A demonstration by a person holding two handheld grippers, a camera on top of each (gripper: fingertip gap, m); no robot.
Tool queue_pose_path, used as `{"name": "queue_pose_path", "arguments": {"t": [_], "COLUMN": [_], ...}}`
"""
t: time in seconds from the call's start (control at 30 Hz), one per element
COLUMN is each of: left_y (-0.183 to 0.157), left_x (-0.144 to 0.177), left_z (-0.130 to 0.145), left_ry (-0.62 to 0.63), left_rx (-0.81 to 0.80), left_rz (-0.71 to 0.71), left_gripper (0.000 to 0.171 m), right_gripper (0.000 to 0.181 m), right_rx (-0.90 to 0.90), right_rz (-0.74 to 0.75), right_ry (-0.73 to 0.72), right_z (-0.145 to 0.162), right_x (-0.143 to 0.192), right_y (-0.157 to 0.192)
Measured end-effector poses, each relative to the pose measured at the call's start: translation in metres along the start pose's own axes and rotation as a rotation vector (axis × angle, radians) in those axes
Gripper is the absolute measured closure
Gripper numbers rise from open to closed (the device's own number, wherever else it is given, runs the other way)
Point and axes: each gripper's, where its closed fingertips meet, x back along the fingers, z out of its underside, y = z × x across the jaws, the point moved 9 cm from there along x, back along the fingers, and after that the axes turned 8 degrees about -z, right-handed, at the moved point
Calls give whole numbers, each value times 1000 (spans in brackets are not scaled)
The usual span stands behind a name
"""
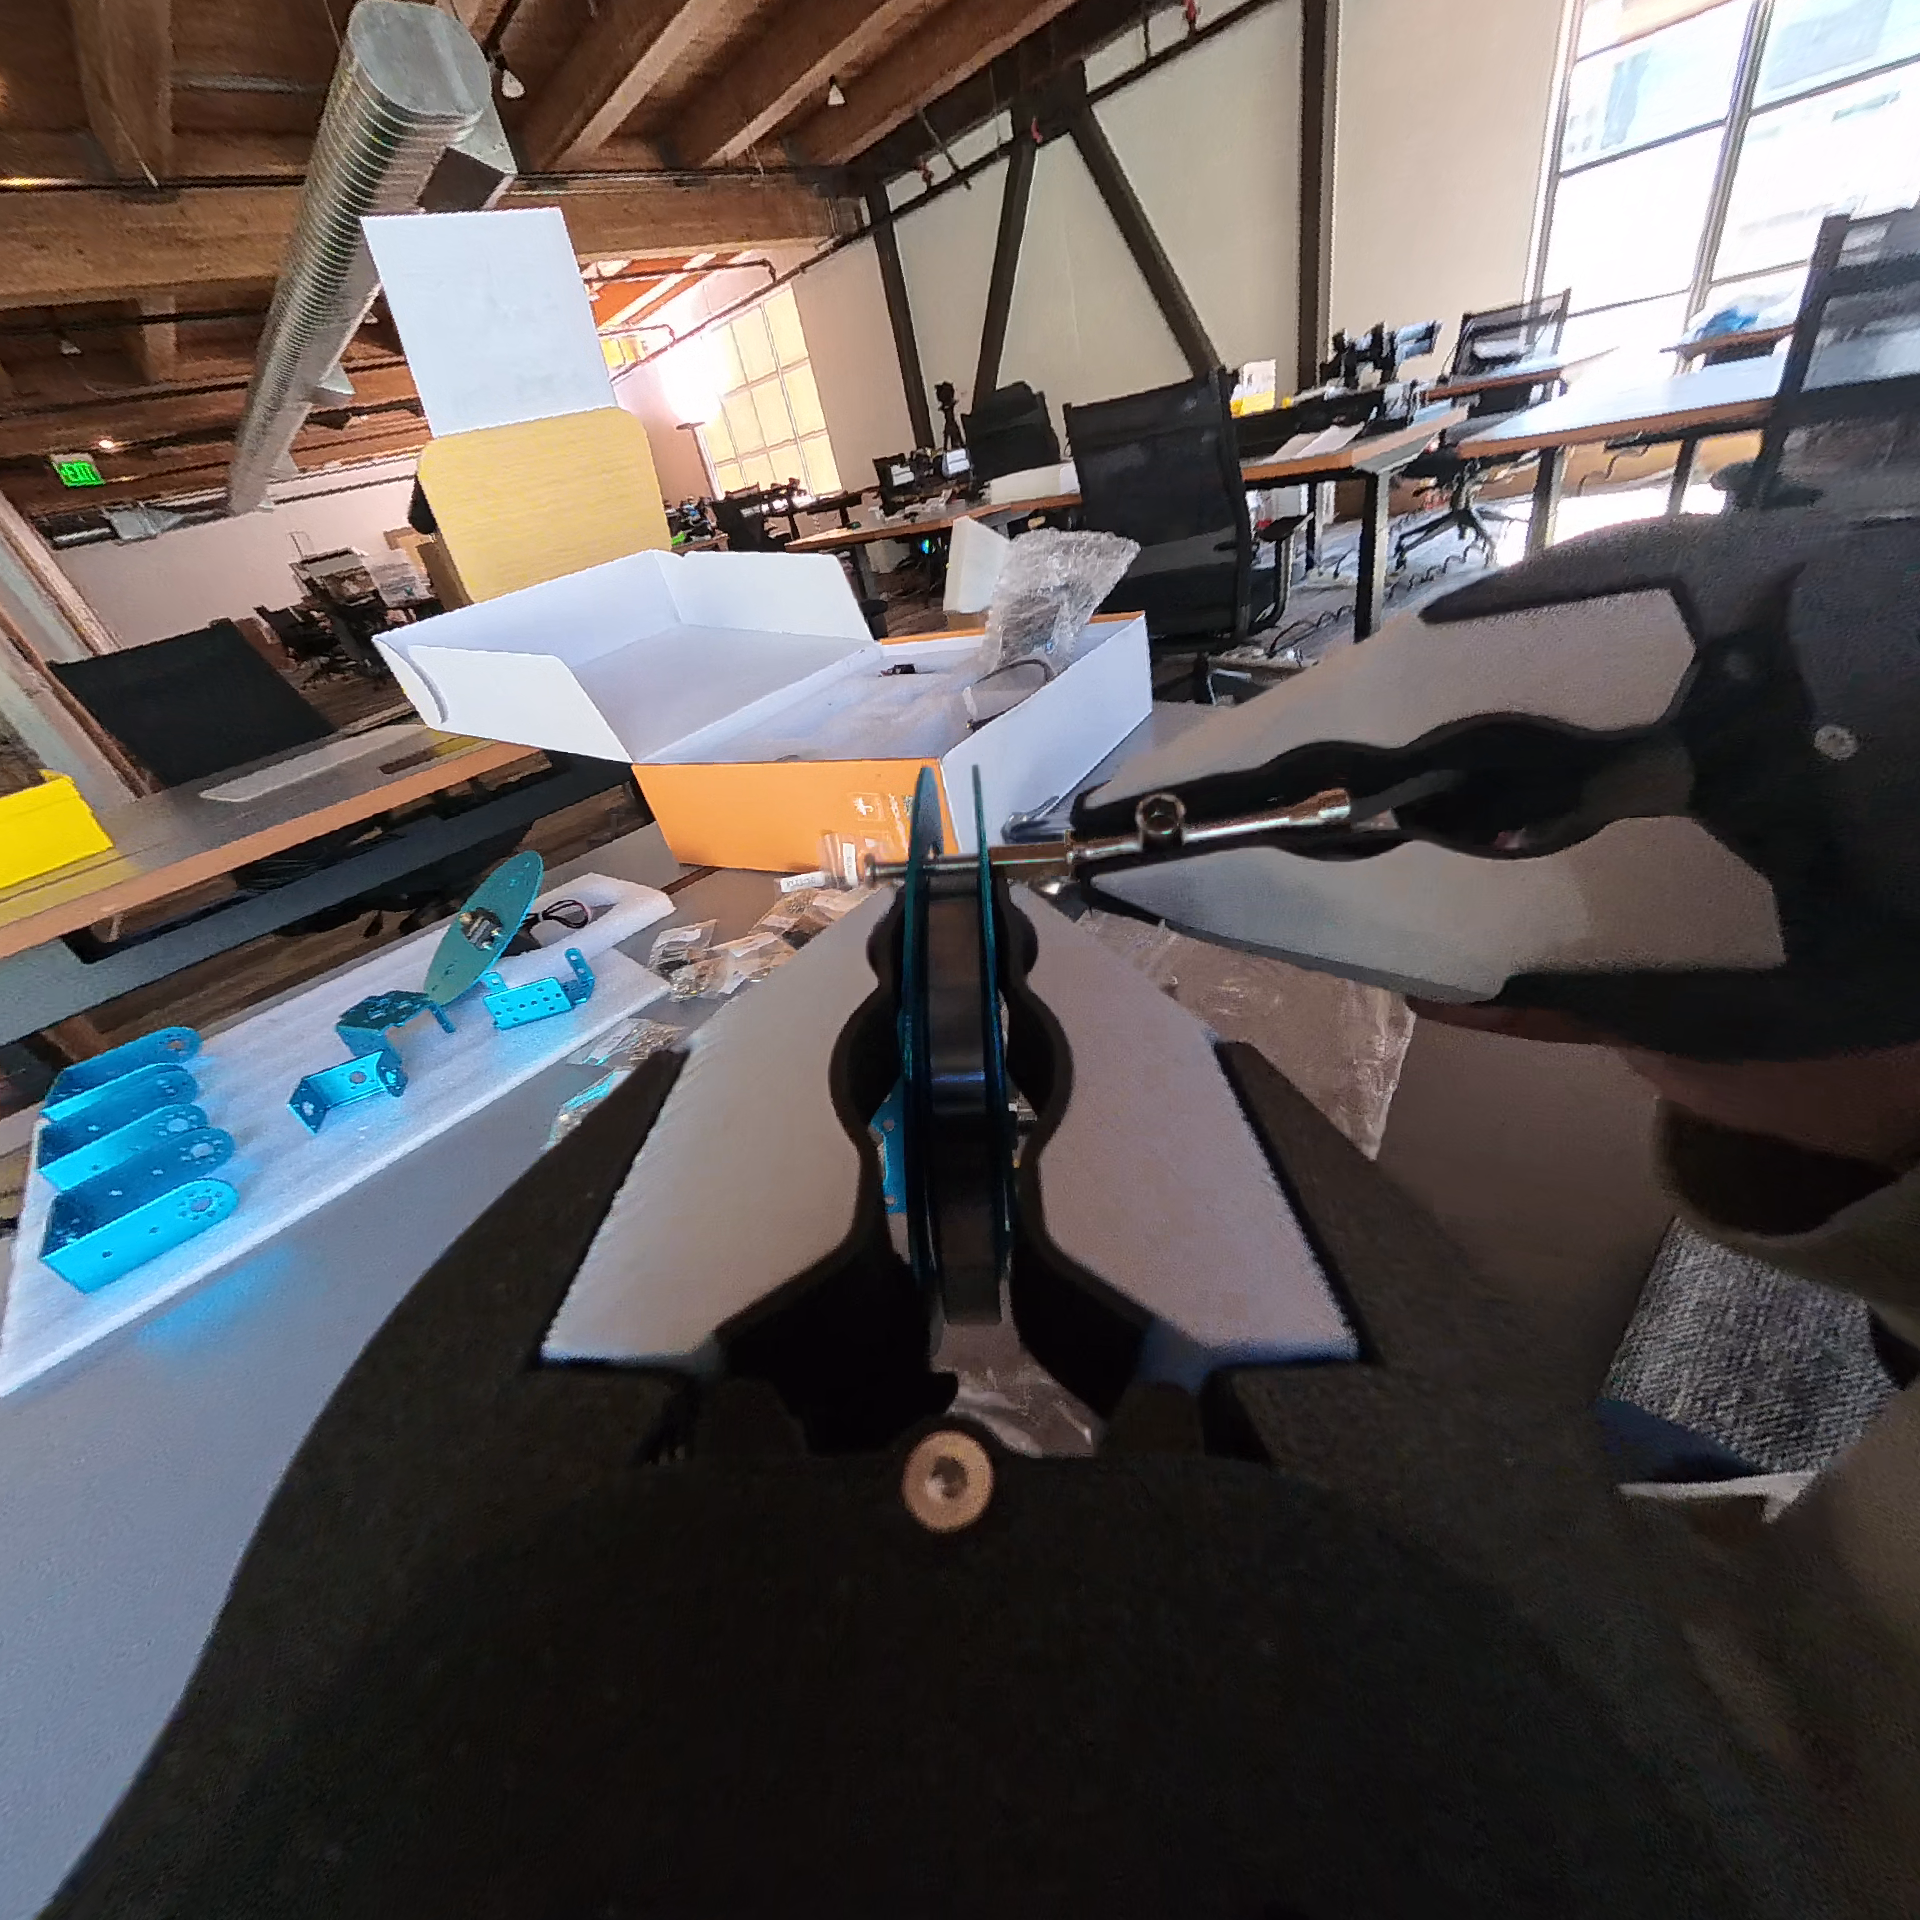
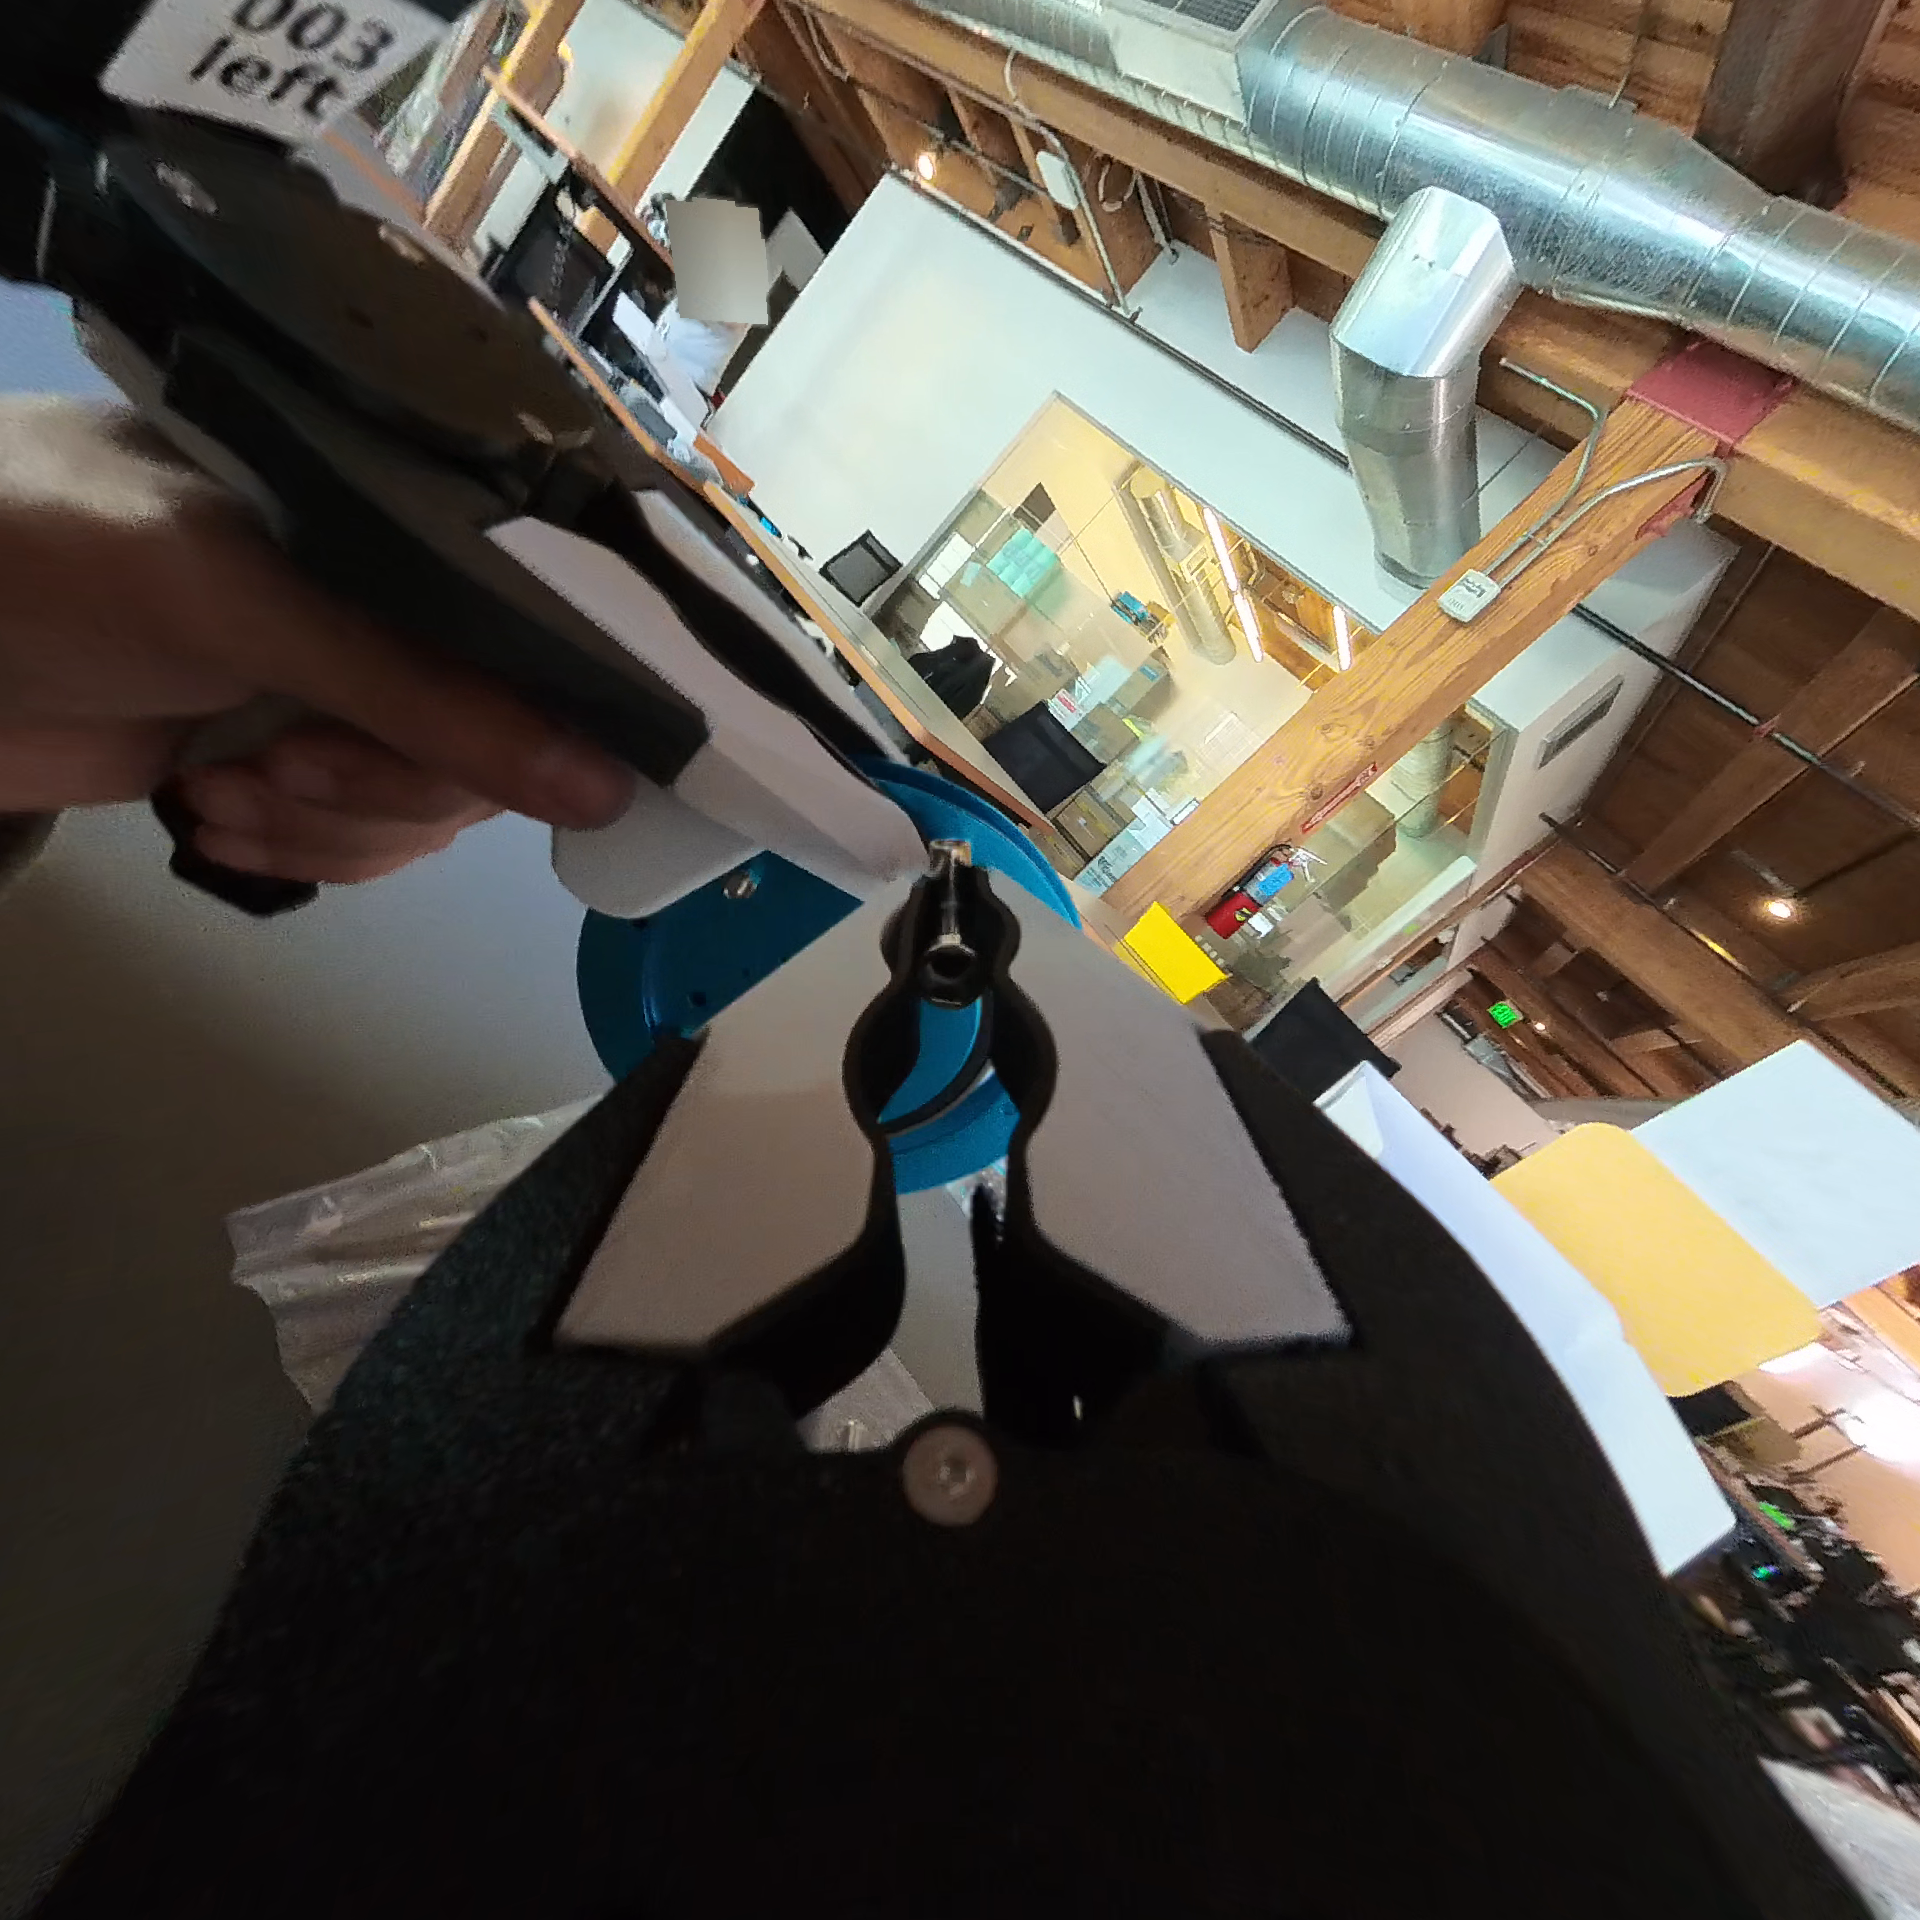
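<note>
Your left tongs (image 1: pixel 951 935) are clenched on a blue disc assembly (image 1: pixel 961 1039): two thin blue round plates edge-on with a black part sandwiched between, held upright between the grey pads. Your right tongs (image 1: pixel 1081 842) come in from the right, clamped on a chrome socket wrench (image 1: pixel 1226 826) lying level. Its tip meets a brass standoff (image 1: pixel 1023 854) on a bolt through the disc's upper edge, just above your left tips.

In the right wrist view your right tongs (image 2: pixel 951 914) grip the same wrench (image 2: pixel 945 951), seen end-on, socket mouth facing the camera. Just beyond, the blue disc (image 2: pixel 665 966) sits in the other tongs, with your hand (image 2: pixel 312 748) wrapped round the handle.

Under both tools is a grey worktop (image 1: pixel 208 1507). Crinkled clear plastic wrap (image 1: pixel 1299 1018) lies under the right tongs. To the left, a white foam sheet (image 1: pixel 312 1122) carries blue metal brackets (image 1: pixel 135 1164) in a row, two more brackets (image 1: pixel 348 1086), and another blue disc (image 1: pixel 488 925) tilted up on a mount. Small clear bags of hardware (image 1: pixel 717 951) lie past the foam.

Farther back stands an open white-and-orange cardboard box (image 1: pixel 790 727), lid flipped up, with a bubble-wrap bag (image 1: pixel 1049 592) inside. A yellow bin (image 1: pixel 47 826) sits at far left. Behind are black office chairs (image 1: pixel 1153 499) and long desks (image 1: pixel 1610 416).
</note>
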Motion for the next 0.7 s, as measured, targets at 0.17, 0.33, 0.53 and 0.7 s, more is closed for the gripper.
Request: {"name": "queue_pose_path", "arguments": {"t": [0.17,0.33,0.53,0.7], "left_y": [0,1,2,2], "left_x": [-3,-8,-12,-13], "left_z": [5,14,24,28], "left_ry": [56,147,228,274], "left_rx": [28,101,161,157], "left_rz": [57,122,191,238], "left_gripper": [160,161,159,161], "right_gripper": [175,175,175,175], "right_rx": [82,173,221,249], "right_rz": [-31,-85,-150,-202], "right_ry": [20,56,57,59], "right_z": [7,17,28,33], "right_x": [3,3,6,8], "right_y": [2,5,9,10]}}
